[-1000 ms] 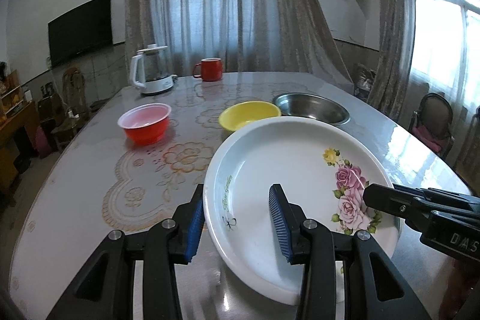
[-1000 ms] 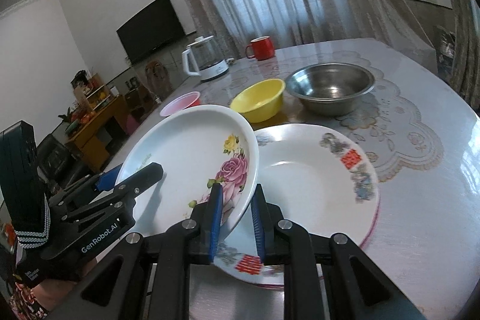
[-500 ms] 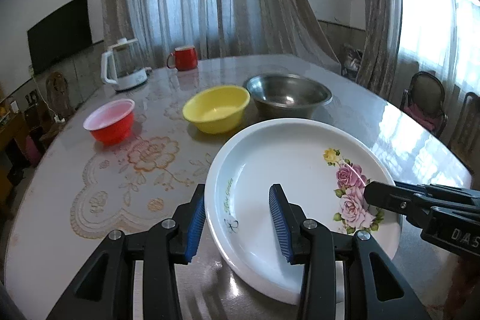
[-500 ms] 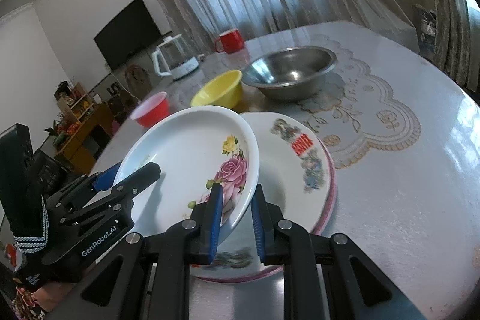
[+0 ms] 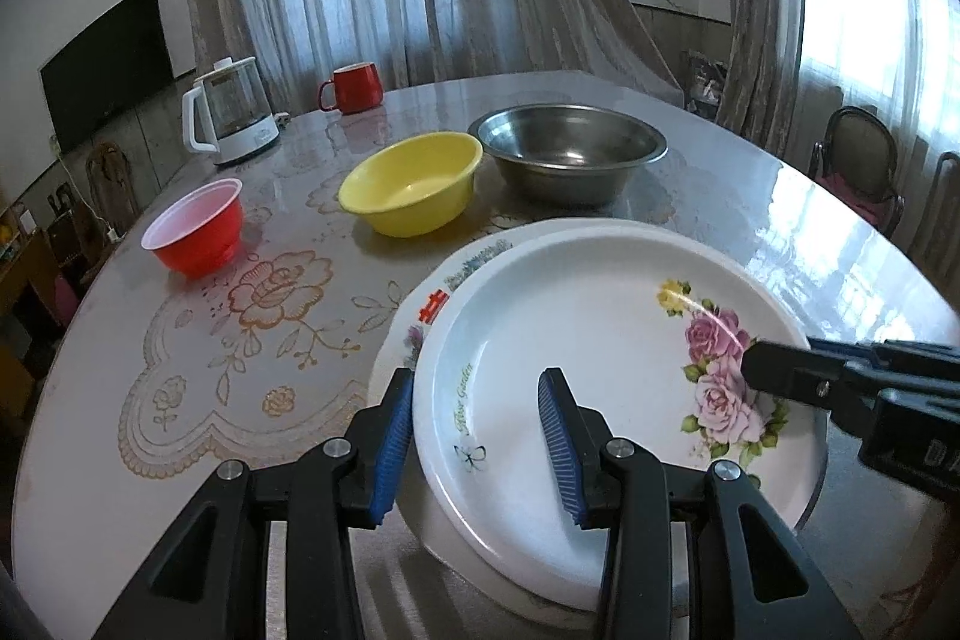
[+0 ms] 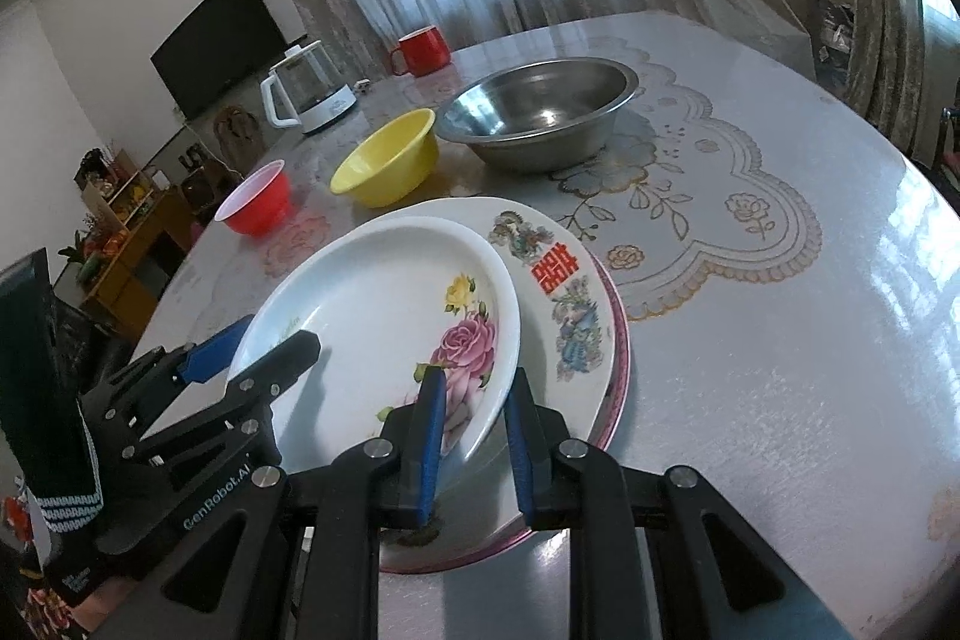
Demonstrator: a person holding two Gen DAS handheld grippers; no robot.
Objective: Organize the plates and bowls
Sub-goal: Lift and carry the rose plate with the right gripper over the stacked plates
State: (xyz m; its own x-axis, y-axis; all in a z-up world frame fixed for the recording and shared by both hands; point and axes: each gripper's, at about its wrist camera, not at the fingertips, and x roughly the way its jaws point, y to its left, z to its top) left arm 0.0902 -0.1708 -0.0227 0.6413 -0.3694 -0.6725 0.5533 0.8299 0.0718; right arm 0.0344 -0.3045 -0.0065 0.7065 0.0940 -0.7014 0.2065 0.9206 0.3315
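Rose plate [image 5: 600,340] sits tilted on the double-happiness plate [image 6: 564,292] near the yellow bowl [image 5: 414,181], left gripper [image 5: 480,439] and right gripper [image 6: 471,436] both straddling its rim, jaws spread, contact probably loose.

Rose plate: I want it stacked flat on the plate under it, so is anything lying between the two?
Nothing visible. The rose plate sits over the plate below with only bare white surface showing there. Both grippers, left and right, straddle its rim with jaws apart.
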